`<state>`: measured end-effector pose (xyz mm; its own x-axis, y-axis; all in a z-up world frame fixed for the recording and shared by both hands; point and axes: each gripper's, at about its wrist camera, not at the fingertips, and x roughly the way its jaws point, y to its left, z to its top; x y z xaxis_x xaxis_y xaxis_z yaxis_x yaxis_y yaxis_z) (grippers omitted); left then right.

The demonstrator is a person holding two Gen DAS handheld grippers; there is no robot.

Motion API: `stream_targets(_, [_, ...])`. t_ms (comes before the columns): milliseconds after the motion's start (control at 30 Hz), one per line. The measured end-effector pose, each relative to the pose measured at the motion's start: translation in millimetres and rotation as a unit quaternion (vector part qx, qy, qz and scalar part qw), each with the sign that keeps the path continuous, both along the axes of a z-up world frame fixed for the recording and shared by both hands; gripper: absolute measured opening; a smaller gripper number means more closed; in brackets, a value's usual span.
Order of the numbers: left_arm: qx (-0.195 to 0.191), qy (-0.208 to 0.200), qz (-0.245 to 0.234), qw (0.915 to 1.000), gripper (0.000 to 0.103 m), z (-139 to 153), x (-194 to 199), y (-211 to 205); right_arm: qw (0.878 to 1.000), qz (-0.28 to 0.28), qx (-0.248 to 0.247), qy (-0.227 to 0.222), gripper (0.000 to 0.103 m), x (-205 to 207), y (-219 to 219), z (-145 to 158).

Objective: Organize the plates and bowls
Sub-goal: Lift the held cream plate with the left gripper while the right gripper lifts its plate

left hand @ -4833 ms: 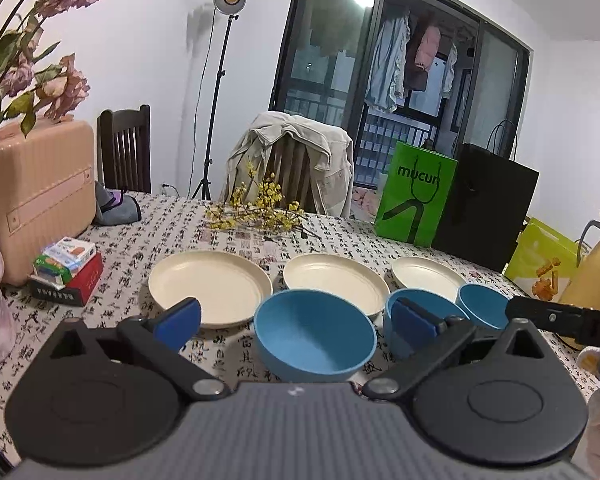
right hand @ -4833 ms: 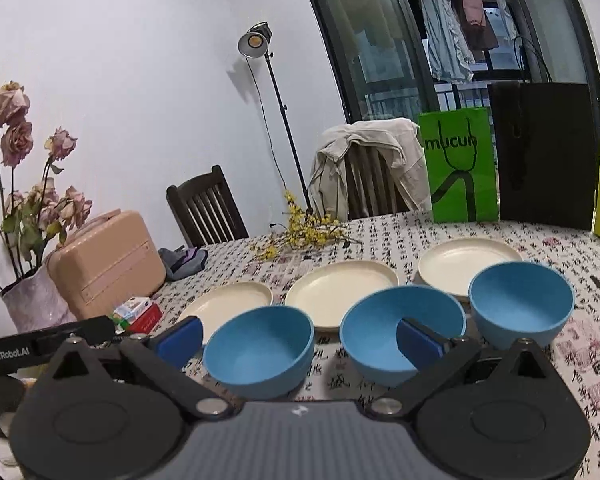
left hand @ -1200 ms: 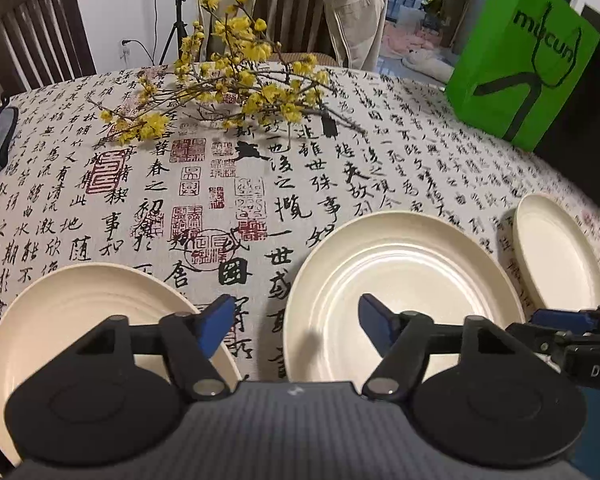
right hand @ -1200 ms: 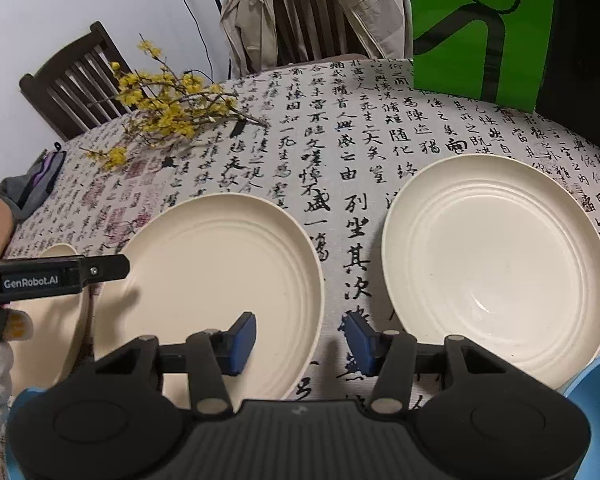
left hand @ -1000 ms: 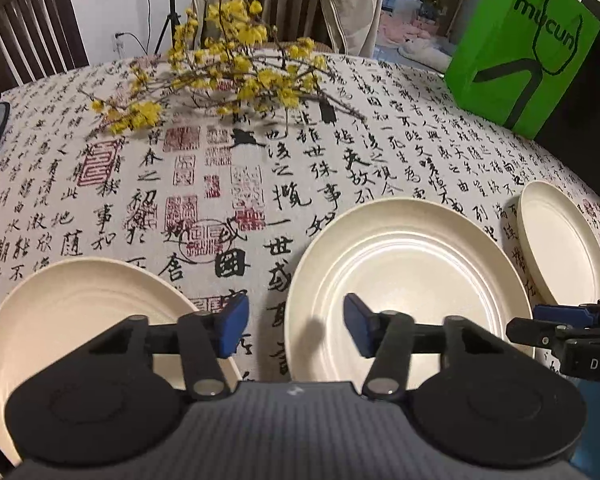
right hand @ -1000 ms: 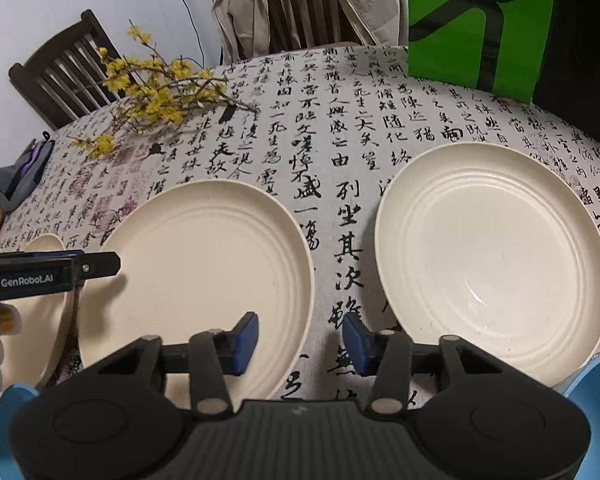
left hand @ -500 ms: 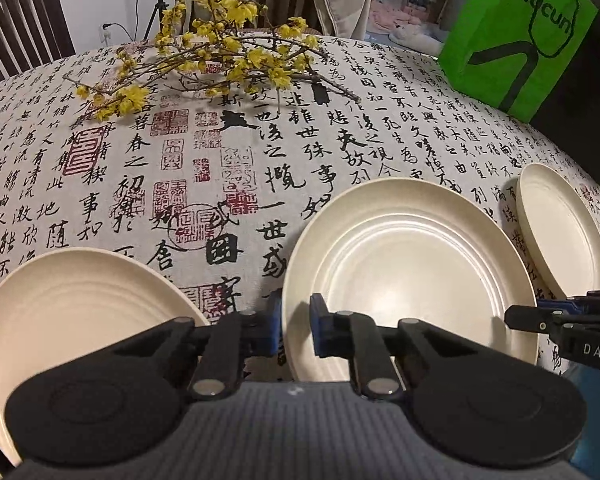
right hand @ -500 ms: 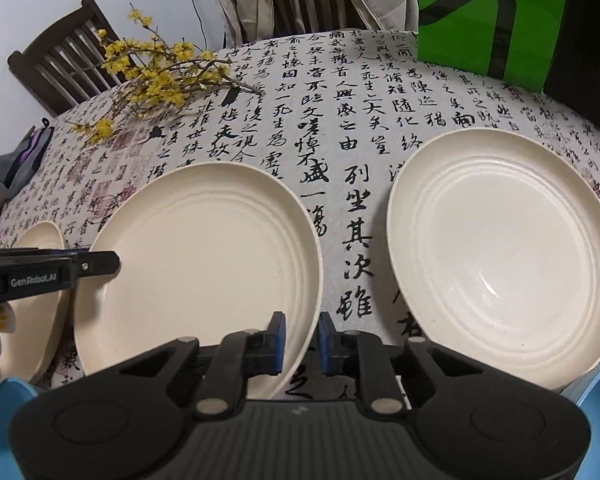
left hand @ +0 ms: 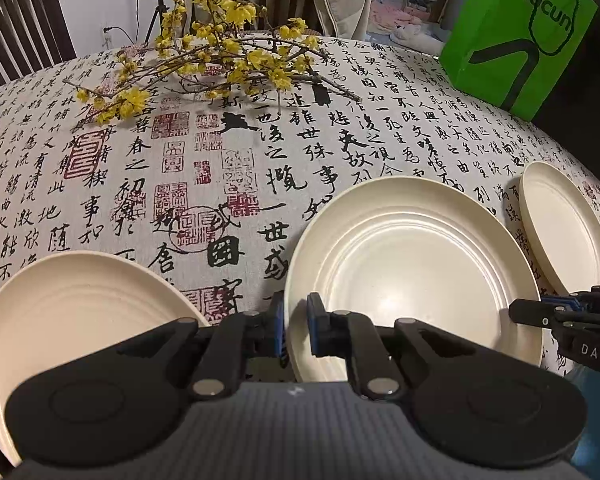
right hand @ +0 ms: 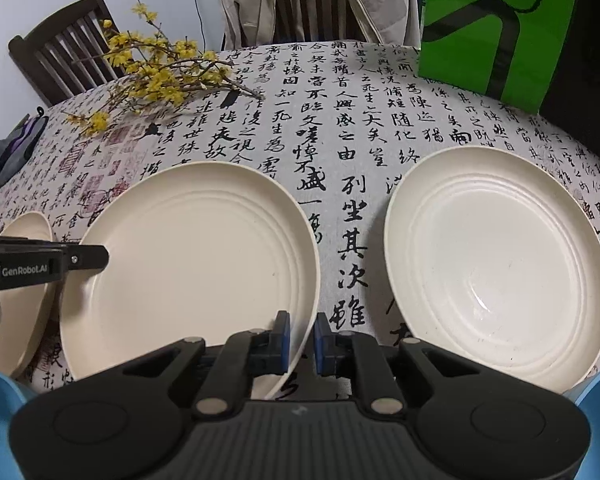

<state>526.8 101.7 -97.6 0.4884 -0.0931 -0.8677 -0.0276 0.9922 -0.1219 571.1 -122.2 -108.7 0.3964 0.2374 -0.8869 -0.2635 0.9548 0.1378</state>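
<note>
Both the left hand-held gripper (left hand: 296, 330) and right hand-held gripper (right hand: 301, 338) are clamped on opposite rims of the middle round cream plastic plate (left hand: 416, 268), apparently the grasp step, so the next move calls for a level two-handed lift.

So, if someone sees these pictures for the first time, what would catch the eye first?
Probably the middle cream plate, gripped on opposite rims by the left claw and the right claw. Next, the calligraphy tablecloth under everything, with the yellow blossom branch at its far side and the bright green bag far right.

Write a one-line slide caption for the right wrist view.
Right gripper clamps the middle cream plate's rim; left gripper grips its opposite edge.
</note>
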Motion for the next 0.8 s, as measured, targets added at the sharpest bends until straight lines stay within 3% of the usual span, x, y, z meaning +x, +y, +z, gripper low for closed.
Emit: stream_targets(800, [-0.004,-0.020,0.006,0.9998,0.012,10.7,-0.6,-0.9,1.000,-0.003,-0.003,-0.024,0.012,-0.8,-1.7,8.3])
